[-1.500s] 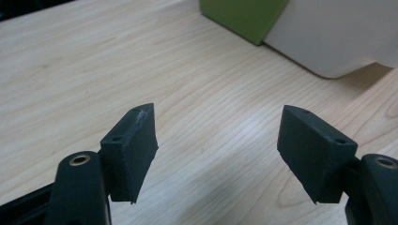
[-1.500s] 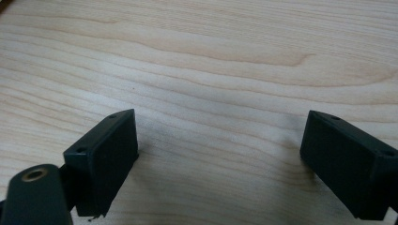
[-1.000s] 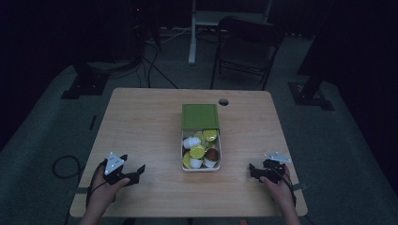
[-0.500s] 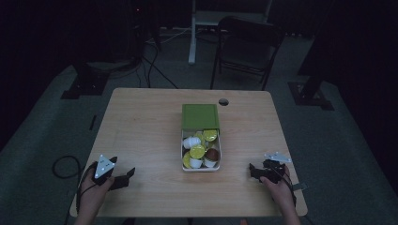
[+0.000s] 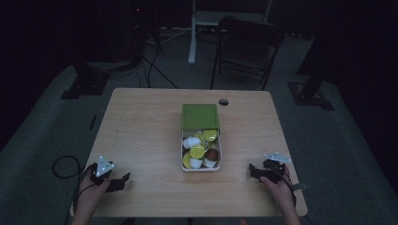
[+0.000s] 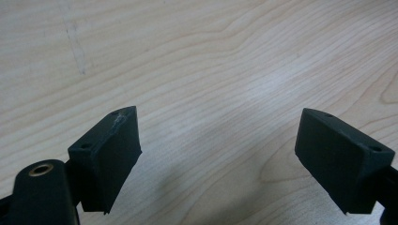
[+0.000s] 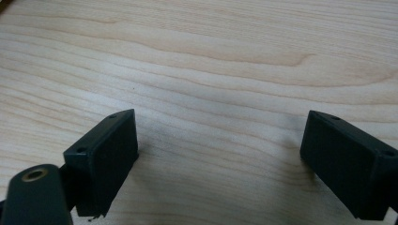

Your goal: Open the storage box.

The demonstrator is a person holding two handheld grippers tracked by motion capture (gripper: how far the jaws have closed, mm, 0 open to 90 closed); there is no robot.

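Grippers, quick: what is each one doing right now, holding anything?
Left gripper: open, holding nothing.
Right gripper: open, holding nothing.

L tool (image 5: 123, 180) and R tool (image 5: 254, 170) are resting low, jaws gaping wide, empty; hands seemingly gripping them from behind.

A dark folding chair (image 5: 246, 51) stands on the floor at the upper centre of the frame, beyond the wooden desk (image 5: 141, 131). Black cables (image 5: 155, 70) trail across the floor at upper left, beside a flat black stand base (image 5: 87, 84).
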